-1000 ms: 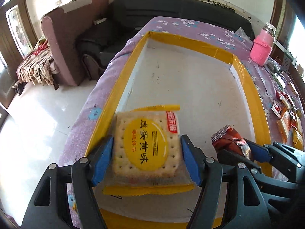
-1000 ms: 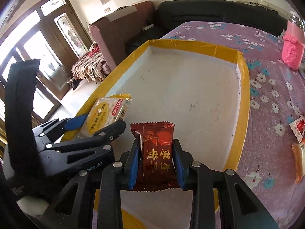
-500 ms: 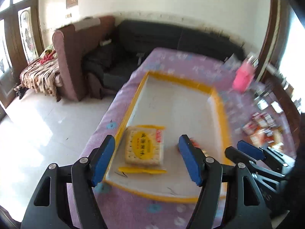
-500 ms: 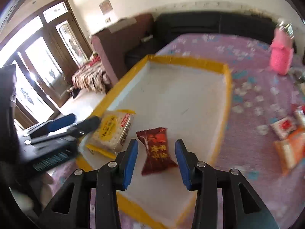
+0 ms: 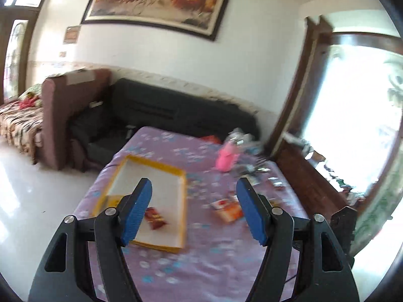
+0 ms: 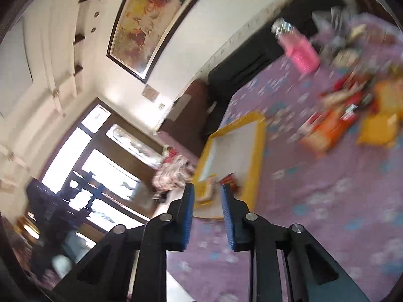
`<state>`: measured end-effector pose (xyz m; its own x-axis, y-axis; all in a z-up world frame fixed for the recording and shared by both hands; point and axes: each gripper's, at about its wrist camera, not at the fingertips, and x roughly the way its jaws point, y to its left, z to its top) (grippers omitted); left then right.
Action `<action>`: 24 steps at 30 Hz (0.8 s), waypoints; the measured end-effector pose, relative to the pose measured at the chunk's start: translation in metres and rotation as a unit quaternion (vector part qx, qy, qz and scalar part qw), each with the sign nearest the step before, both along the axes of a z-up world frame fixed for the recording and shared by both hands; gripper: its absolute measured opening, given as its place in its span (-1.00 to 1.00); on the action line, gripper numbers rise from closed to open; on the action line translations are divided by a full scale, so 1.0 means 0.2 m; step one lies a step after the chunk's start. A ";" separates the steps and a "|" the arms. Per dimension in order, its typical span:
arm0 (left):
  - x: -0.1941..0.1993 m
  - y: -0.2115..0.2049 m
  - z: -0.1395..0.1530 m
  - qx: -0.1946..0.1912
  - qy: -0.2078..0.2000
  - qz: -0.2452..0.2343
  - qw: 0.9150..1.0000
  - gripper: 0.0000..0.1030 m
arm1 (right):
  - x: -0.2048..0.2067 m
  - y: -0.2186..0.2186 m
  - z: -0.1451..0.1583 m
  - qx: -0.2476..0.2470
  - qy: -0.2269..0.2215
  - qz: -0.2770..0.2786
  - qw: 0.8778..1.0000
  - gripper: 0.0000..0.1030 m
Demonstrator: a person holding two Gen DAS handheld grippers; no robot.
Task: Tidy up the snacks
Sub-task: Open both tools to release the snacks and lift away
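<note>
With two snacks lying in the yellow tray (image 5: 183,196) at the counter's left edge, your left gripper (image 5: 194,211) gapes released and your right gripper (image 6: 207,216) is clenched on nothing, so next fetch from the loose packets (image 6: 352,118) toward the counter's right edge.

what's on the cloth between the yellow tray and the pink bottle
Only bare purple flowered tablecloth lies between the yellow tray and the pink bottle, as the left wrist view shows; the loose snack packets lie nearer the camera.
</note>
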<state>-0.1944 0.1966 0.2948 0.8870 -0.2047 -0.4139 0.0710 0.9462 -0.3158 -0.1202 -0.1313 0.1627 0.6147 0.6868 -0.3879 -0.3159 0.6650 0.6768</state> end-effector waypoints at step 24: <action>-0.66 0.30 1.72 0.076 -0.196 0.228 0.951 0.66 | -1.13 -1.92 2.04 -0.183 -0.223 -0.457 0.842 0.00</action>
<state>-0.3264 0.2571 0.6390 0.9614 0.2738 -0.0270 -0.2734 0.9394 -0.2067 -0.3457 -0.5154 0.5709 0.9619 -0.2662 -0.0620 0.2716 0.9063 0.3237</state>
